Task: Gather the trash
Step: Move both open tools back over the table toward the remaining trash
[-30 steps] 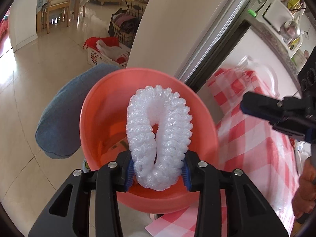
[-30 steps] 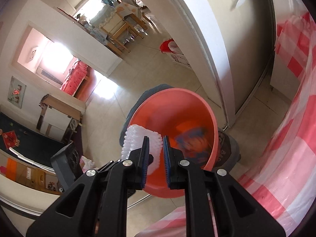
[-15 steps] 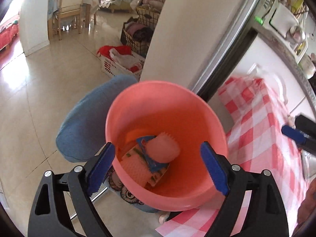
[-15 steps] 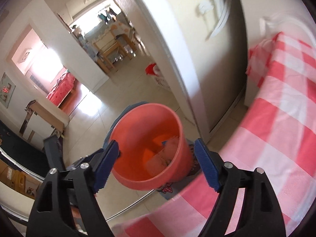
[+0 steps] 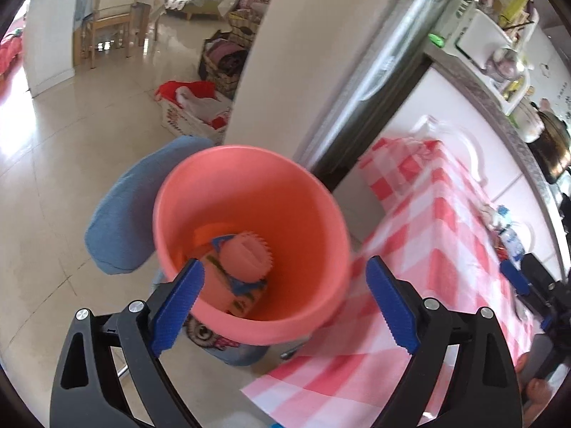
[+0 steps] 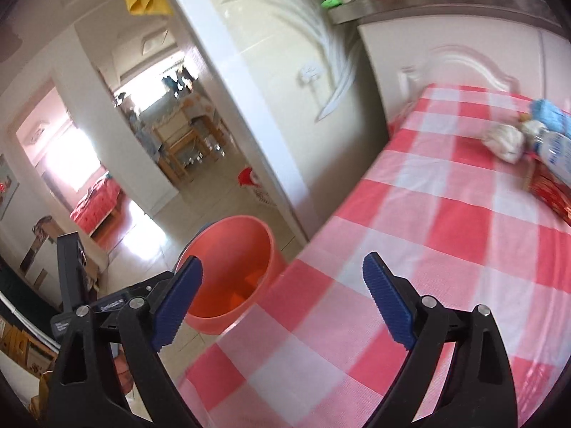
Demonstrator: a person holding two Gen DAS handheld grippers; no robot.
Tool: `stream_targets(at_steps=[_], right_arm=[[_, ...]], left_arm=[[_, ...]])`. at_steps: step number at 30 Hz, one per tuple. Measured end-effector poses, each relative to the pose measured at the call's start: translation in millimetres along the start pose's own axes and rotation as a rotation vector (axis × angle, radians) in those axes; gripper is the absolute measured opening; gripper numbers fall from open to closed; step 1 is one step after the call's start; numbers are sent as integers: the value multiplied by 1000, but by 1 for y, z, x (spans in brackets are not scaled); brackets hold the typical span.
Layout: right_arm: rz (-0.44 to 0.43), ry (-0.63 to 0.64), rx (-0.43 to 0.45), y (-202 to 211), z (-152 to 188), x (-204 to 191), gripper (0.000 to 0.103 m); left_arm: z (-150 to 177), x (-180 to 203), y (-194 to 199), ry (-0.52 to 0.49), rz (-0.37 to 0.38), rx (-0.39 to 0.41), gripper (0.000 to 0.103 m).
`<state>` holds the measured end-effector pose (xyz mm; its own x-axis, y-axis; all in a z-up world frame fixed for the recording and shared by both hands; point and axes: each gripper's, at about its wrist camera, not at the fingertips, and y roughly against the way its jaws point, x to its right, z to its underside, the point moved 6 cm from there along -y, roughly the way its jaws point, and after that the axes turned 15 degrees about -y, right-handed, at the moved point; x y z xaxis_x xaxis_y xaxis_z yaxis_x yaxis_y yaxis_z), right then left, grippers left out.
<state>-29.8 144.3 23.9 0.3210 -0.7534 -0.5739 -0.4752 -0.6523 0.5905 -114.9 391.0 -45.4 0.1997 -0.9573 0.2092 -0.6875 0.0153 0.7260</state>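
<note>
Trash clustered far right on surface; both tongs just spread, empty — bottle may roll when grabbed.

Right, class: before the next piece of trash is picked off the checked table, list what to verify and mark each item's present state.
1. Left gripper empty, jaws having just opened: ok.
2. Right gripper empty, jaws having just opened: ok.
3. Foam net lying inside the orange bin: ok.
4. Bin upright beside the checked table: ok.
5. Trash left on the table, crumpled paper and plastic bottle: ok.
6. Bottle capped or empty: cannot tell.
</note>
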Motion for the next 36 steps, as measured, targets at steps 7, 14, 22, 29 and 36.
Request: stream_targets(at_steps=[7, 14, 22, 29, 36], right_arm=[[28, -17, 69, 28, 3, 33, 92], [40, -21, 134, 60, 4, 52, 93], [48, -33, 216, 93, -8, 73, 93], [55, -65, 273, 120, -19, 95, 93], [85, -114, 314, 143, -34, 122, 96]], left_arm=[[-4, 38, 5, -58, 38, 0, 91], [-2, 75, 11, -116, 67, -12, 91], [-2, 122, 18, -190, 94, -25, 91], [-1, 164, 24, -258, 117, -31, 91], [3, 209, 27, -342, 136, -47, 91]])
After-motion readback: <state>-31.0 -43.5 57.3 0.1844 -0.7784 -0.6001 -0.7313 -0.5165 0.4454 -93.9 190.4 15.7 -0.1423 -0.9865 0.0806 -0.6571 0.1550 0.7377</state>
